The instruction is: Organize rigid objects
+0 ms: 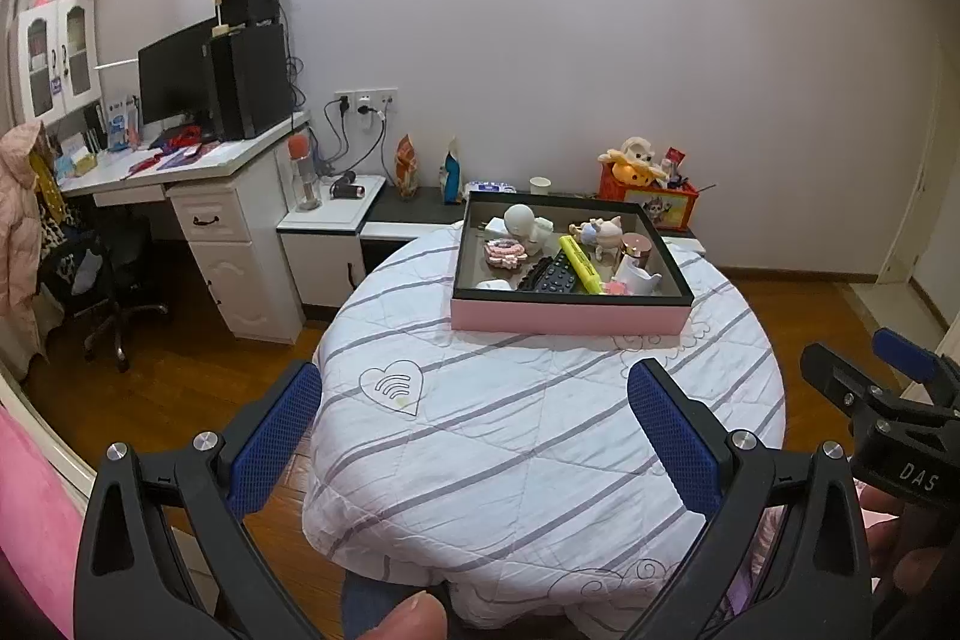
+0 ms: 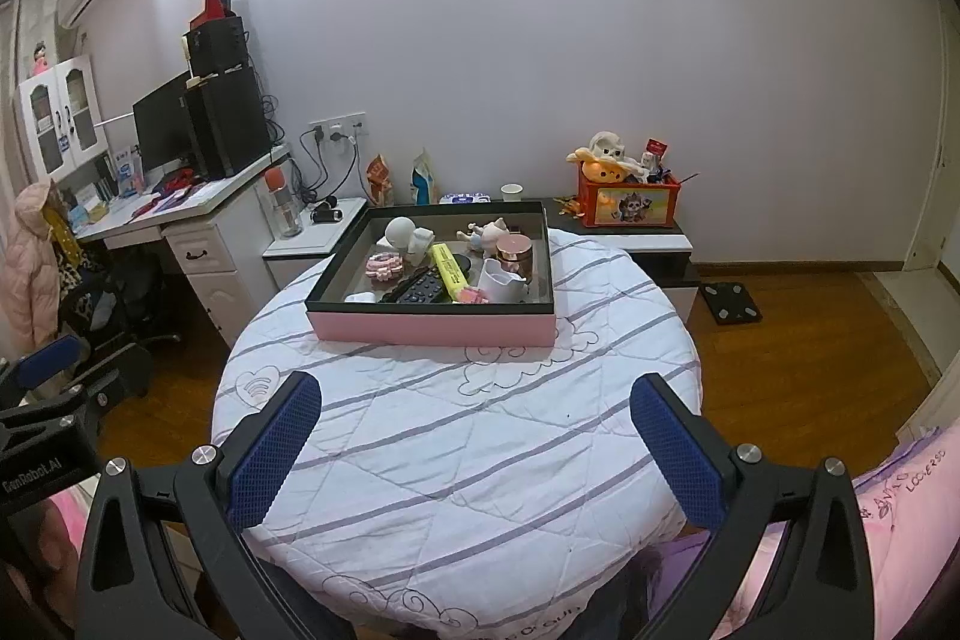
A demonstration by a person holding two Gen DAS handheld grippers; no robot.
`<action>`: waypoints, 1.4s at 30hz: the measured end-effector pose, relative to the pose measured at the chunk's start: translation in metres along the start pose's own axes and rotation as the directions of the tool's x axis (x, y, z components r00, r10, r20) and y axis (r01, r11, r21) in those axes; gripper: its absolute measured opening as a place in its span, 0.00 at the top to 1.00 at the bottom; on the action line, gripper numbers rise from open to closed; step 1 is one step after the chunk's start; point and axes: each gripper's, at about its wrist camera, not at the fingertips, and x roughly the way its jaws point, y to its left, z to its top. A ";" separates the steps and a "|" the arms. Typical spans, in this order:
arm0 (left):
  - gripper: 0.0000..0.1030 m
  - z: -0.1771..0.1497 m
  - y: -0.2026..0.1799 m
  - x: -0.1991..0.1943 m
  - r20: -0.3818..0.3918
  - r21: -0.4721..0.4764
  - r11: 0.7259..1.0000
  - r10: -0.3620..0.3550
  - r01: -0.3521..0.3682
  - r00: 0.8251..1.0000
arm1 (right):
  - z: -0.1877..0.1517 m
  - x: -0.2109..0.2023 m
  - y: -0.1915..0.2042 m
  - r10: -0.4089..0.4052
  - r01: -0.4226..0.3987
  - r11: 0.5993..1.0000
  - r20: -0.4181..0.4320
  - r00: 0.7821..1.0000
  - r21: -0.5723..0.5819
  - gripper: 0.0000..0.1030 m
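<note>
We hold both claws above the near edge of the round desk [image 1: 540, 430], which is covered in a white quilted cloth with grey stripes. The left claw [image 1: 474, 436] fills the bottom of its own view with its blue-padded fingers spread wide apart and nothing between them; the right claw [image 2: 474, 442] stands the same way in its view, gaping and empty. Each claw also shows at the edge of the other's view, the right one at the lower right of the left wrist picture, the left one at the lower left of the right wrist picture. The pink tray [image 1: 570, 319] with its dark rim sits on the far half of the desk, just right of center in the left wrist view and center in the right wrist view [image 2: 432, 328]. Inside it lie the things to sort: a yellow highlighter [image 1: 581, 263] lying slantwise in the middle, a black remote [image 1: 555, 275] just beside it on the left, a white figurine [image 1: 522, 223] toward the upper left of the tray, a pink scrunchie [image 1: 506, 253] below that, a small pig figure [image 1: 603, 232] at the upper right, a copper-lidded jar [image 2: 515, 253], and a white cup [image 2: 501, 280] touching the jar's front. Both claws are well apart from the tray.
</note>
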 end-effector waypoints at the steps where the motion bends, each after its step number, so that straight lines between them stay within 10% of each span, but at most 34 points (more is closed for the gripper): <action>1: 0.00 0.000 0.001 0.000 -0.001 -0.002 1.000 0.001 -0.001 1.000 | 0.001 0.000 0.000 0.001 -0.001 1.000 0.000 1.000 -0.001 0.00; 42: 0.00 0.008 0.011 0.014 -0.024 -0.011 1.000 -0.007 0.007 1.000 | 0.001 0.010 0.012 0.008 -0.008 1.000 -0.018 1.000 -0.011 0.00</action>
